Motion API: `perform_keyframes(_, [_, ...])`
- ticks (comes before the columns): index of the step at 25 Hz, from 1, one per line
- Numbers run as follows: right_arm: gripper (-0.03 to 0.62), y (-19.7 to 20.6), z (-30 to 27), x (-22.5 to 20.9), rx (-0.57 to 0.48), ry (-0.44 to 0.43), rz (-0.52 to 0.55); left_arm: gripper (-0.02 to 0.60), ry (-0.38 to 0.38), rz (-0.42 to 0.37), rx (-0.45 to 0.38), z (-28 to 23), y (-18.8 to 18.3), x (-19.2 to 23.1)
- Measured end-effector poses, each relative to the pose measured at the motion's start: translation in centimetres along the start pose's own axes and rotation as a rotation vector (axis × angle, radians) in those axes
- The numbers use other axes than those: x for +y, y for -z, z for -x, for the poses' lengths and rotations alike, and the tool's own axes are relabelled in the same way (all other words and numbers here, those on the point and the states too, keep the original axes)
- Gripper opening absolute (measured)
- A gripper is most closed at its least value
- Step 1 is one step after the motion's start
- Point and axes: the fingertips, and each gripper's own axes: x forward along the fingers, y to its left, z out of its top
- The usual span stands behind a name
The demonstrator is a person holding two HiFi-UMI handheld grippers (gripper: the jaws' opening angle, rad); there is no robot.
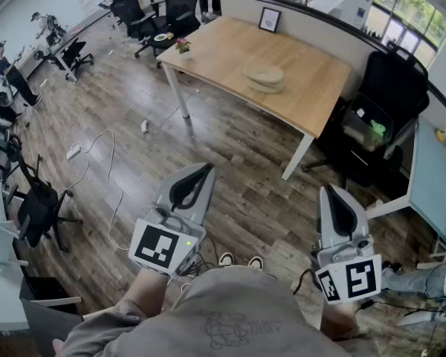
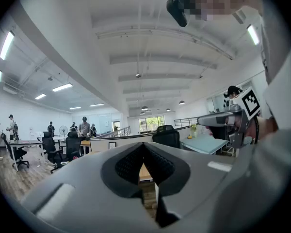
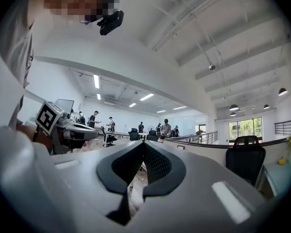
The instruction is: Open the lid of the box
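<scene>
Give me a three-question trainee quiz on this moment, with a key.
1. True or false: the left gripper and the right gripper are both shut and hold nothing.
2. The round beige box lies on: A) the floor, B) the wooden table, C) an office chair.
3. Fill in: in the head view, the small potted plant stands at the table's ___ corner.
Key: 1 true; 2 B; 3 left.
</scene>
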Motion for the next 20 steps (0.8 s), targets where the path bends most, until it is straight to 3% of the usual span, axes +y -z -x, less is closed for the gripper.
perform_keyframes(14, [0.011,-0.1,-0.5,-0.5,-0.023,0.005,-0.062,0.002,-0.040,0.000,-0.012,0.1,0.0,1.0])
perform_keyframes(15, [0.011,-0.1,-0.5,-0.7,-0.026,0.011,-0.068,0.027,-0.059,0.005,-0.024,0.1,-0.2,1.2])
perform_keyframes(17, [0.043,-0.2,-0.5,-1.2,-0.043,0.024,-0.096,0.175,-0.090,0.001,-0.037,-0.1,-0.1,1.5])
perform_keyframes(19, [0.224,0.0,-0.5,-2.0,-0.046,0.038,-0.111,0.229,-0.102,-0.018,-0.023,-0.5,0.3,1.5])
perform_keyframes(20, [0.224,0.2,-0.5,-2.3,-0.037,0.046,-0.099,0.241,-0.104,-0.021,-0.011,-0.6,0.5,1.4])
